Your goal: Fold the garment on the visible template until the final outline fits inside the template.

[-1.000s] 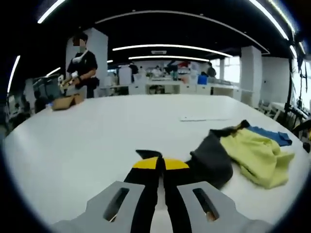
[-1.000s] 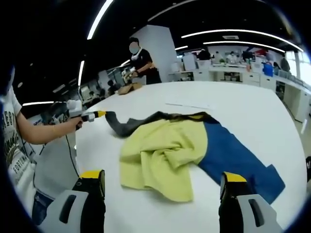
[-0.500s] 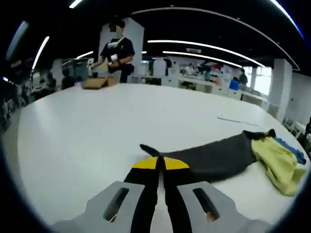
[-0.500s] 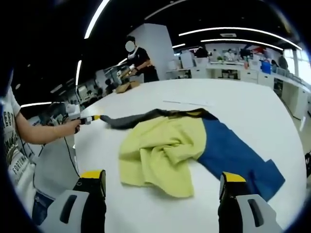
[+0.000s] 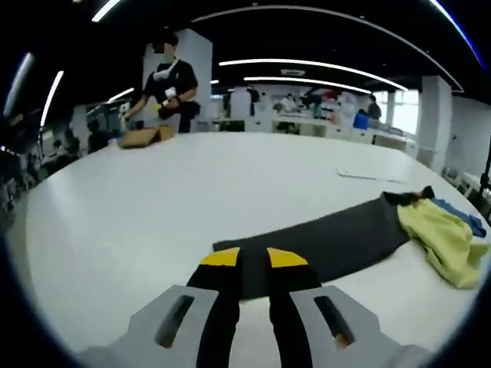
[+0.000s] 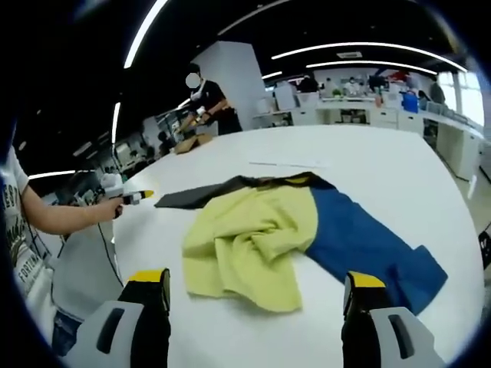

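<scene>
Left hand-held gripper [image 5: 254, 261]: your jaws stand slightly parted, extended forward at arm's length. Right hand-held gripper [image 6: 257, 295]: your jaws spread wide, gripping nothing. Your left hand [image 6: 101, 208]: wrapped around its handle.

garment [image 6: 307, 230] on table [image 6: 399, 176], sheet [image 6: 288, 163] behind it

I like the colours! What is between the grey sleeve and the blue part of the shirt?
In the right gripper view, the crumpled yellow part lies between the grey sleeve and the blue part.
</scene>
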Tool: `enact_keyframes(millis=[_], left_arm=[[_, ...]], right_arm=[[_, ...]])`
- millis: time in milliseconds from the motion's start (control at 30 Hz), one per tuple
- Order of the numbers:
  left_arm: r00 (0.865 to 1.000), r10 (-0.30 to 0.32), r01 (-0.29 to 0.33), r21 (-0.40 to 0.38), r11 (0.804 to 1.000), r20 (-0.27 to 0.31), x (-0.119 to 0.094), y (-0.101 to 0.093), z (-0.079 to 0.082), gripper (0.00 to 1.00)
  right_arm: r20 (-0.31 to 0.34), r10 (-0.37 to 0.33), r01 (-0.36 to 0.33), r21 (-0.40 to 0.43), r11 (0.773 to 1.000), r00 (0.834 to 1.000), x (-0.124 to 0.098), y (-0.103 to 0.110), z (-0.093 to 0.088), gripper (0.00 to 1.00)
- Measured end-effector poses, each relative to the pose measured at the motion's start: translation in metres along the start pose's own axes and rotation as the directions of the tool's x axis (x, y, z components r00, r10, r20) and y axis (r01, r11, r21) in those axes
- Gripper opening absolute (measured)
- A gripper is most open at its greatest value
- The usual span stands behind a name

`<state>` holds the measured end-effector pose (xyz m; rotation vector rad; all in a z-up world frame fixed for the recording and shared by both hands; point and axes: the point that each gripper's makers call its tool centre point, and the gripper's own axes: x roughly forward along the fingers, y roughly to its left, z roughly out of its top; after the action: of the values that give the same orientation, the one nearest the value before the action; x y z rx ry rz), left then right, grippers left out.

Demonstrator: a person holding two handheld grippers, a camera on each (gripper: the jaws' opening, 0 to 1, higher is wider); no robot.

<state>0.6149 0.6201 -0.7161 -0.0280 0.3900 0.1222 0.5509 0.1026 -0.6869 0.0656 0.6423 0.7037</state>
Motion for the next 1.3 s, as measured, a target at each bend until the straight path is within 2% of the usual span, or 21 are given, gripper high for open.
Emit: enact_keyframes(millis=[167, 200, 367, 500, 600, 733, 767, 800, 867, 933, 967, 1100, 1200, 1300], left_arm=[[0.991, -0.13, 0.13, -0.002, 0.991, 0.019, -0.005, -0.029, 0.003, 0.34], [0.99, -0.138, 0.138, -0.001, 0.99, 0.019, -0.006, -0.03, 0.004, 0.38], [0.97, -0.242, 0.242, 0.013, 0.97, 0.037, -0.015, -0.05, 0.008, 0.57], [0.952, -0.304, 0.301, 0.069, 0.951, 0.034, -0.024, -0.063, 0.011, 0.66], [0.932, -0.36, 0.356, 0.087, 0.931, 0.044, -0.031, -0.076, 0.016, 0.73], [0.902, -0.431, 0.423, 0.133, 0.896, 0.03, -0.042, -0.094, 0.017, 0.83], [0.89, -0.455, 0.447, 0.147, 0.883, 0.027, -0.046, -0.1, 0.018, 0.86], [0.886, -0.464, 0.455, 0.151, 0.878, 0.025, -0.048, -0.103, 0.018, 0.87], [0.865, -0.502, 0.492, 0.174, 0.853, 0.014, -0.055, -0.113, 0.017, 0.9], [0.853, -0.522, 0.509, 0.199, 0.837, 0.01, -0.061, -0.12, 0.018, 0.93], [0.852, -0.523, 0.512, 0.196, 0.836, 0.007, -0.063, -0.122, 0.018, 0.94], [0.833, -0.554, 0.542, 0.211, 0.814, -0.001, -0.073, -0.129, 0.017, 0.99], [0.811, -0.586, 0.573, 0.214, 0.791, -0.004, -0.079, -0.134, 0.017, 0.99], [0.799, -0.601, 0.59, 0.221, 0.777, -0.022, -0.083, -0.139, 0.013, 0.99]], right_arm=[[-0.003, 0.015, -0.015, -0.014, 1.0, 1.0, 0.001, 0.006, -0.001, 0.93], [-0.002, 0.017, -0.017, -0.016, 1.0, 1.0, 0.001, 0.006, -0.001, 0.93], [-0.016, 0.06, -0.061, -0.042, 0.997, 0.998, 0.004, 0.018, -0.001, 0.95], [-0.03, 0.093, -0.095, -0.073, 0.993, 0.995, 0.008, 0.03, -0.002, 0.95], [-0.039, 0.113, -0.116, -0.089, 0.989, 0.993, 0.012, 0.039, -0.002, 0.95], [-0.037, 0.154, -0.157, -0.101, 0.982, 0.987, 0.019, 0.053, 0.001, 0.95], [-0.034, 0.159, -0.162, -0.104, 0.981, 0.987, 0.021, 0.055, 0.002, 0.95], [-0.033, 0.163, -0.166, -0.106, 0.98, 0.986, 0.023, 0.057, 0.003, 0.95], [-0.039, 0.187, -0.191, -0.116, 0.975, 0.982, 0.028, 0.066, 0.002, 0.94], [-0.052, 0.209, -0.214, -0.136, 0.967, 0.976, 0.033, 0.076, 0.0, 0.93], [-0.054, 0.213, -0.218, -0.141, 0.966, 0.976, 0.035, 0.08, 0.0, 0.93], [-0.058, 0.235, -0.242, -0.165, 0.956, 0.97, 0.048, 0.091, -0.004, 0.91], [-0.076, 0.258, -0.268, -0.176, 0.947, 0.963, 0.057, 0.103, -0.01, 0.88], [-0.083, 0.277, -0.288, -0.174, 0.942, 0.957, 0.066, 0.113, -0.016, 0.86]])
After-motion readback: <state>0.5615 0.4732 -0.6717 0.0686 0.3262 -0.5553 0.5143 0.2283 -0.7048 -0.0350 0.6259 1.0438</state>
